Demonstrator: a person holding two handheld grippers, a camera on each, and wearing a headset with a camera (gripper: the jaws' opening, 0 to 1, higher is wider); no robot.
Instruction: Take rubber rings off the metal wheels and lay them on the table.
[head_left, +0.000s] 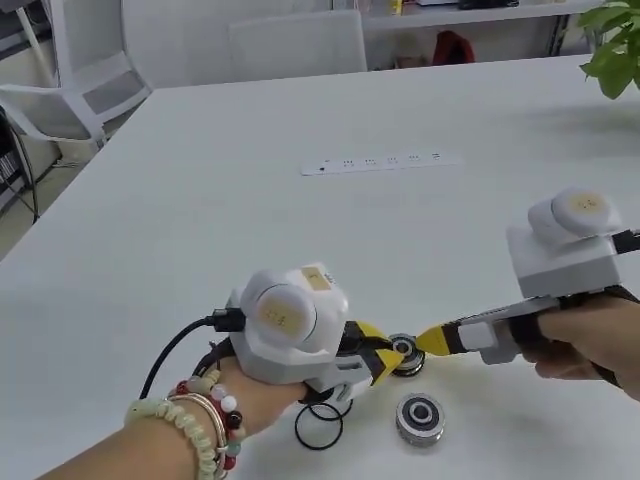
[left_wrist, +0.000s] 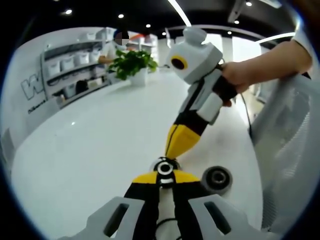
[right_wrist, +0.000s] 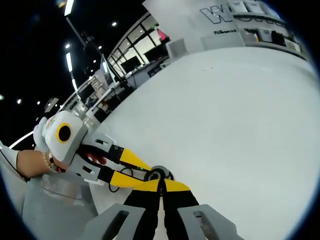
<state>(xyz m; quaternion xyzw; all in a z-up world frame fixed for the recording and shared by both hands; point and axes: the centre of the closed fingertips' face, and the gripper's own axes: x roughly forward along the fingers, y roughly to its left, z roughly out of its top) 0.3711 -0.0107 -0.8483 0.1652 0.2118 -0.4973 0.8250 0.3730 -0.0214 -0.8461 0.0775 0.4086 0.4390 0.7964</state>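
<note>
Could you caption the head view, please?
Left gripper and right gripper meet at a metal wheel; black rubber ring lies beside.

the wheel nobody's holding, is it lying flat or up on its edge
Lying flat: the free wheel rests on the table, bore facing up.

Bright, even light over the white counter (head_left: 250, 250).
Ceiling strips (left_wrist: 180, 15) glow above it; soft shadows pool on it, fisheye bending its far edges.

Loose ring (head_left: 296, 427) left of near wheel (head_left: 420, 418), far wheel (head_left: 407, 356) behind
</note>
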